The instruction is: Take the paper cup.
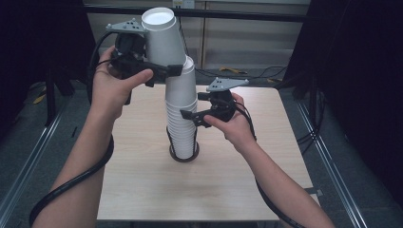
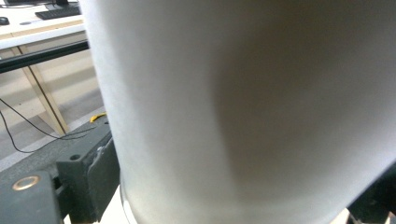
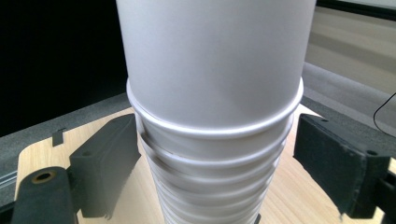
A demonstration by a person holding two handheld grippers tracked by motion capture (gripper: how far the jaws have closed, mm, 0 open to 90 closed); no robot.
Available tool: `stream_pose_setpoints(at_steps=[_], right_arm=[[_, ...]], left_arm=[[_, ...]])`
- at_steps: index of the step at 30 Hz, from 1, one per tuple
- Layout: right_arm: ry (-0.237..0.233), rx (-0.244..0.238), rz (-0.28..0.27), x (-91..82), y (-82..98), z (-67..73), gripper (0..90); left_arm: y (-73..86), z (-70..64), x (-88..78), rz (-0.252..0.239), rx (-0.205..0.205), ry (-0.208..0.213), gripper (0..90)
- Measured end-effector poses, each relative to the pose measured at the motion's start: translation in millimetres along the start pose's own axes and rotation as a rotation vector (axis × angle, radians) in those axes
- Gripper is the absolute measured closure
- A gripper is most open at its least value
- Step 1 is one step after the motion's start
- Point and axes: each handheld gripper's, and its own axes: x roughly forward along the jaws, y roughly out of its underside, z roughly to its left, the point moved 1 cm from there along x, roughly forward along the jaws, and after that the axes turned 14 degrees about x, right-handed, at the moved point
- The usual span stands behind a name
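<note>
Lifting the top paper cup off a tall stack of inverted cups at the middle of a wooden tabletop.

Tabletop [image 1: 142, 190]: bare wood all round the stack [image 1: 182, 126], edges well apart from it, dark floor and rails beyond. Stack: white, upside down, base seated in a black ring holder [image 1: 183, 156]. Top cup [image 1: 163, 37]: above the stack, tilted left, apparently just off it. Left gripper [image 1: 164, 72]: fingers clamped on that cup's lower wall, near its rim. Right gripper [image 1: 191, 117]: to the right of the stack at mid-height, fingers [image 3: 105, 163] open, straddling the cups, not pressing. Best done by closing the right fingers to steady the stack, then drawing the cup straight up, not sideways; plenty of clear air above.
</note>
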Motion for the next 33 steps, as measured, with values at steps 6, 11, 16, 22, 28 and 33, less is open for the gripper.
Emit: stream_pose_setpoints(at_steps=[6, 11, 16, 22, 28, 33], right_arm=[[0.003, -0.004, 0.008, 1.3, 2.2, -1.2, 13.4], [-0.001, -0.007, 0.009, 0.1, 2.9, -2.2, 13.4], [0.001, -0.008, 0.008, -3.0, 3.9, -5.0, 13.3], [0.007, 0.001, 0.011, -7.7, 8.5, -10.6, 13.3], [0.014, 0.006, 0.014, -10.5, 12.1, -14.9, 13.3], [0.014, 0.005, 0.024, -11.7, 16.8, -16.6, 13.3]], left_arm=[[2.7, 0.3, -7.6, 0.009, -0.001, 0.006, 9.4], [9.3, 2.6, -18.8, 0.018, 0.003, 0.0, 9.3], [17.6, 4.6, -29.7, 0.026, -0.003, -0.007, 9.4], [26.0, 4.3, -43.2, 0.014, -0.011, -0.008, 9.4], [30.5, 3.9, -55.8, 0.02, 0.002, -0.014, 9.8], [41.0, 4.2, -60.1, 0.032, -0.009, -0.014, 10.2]])
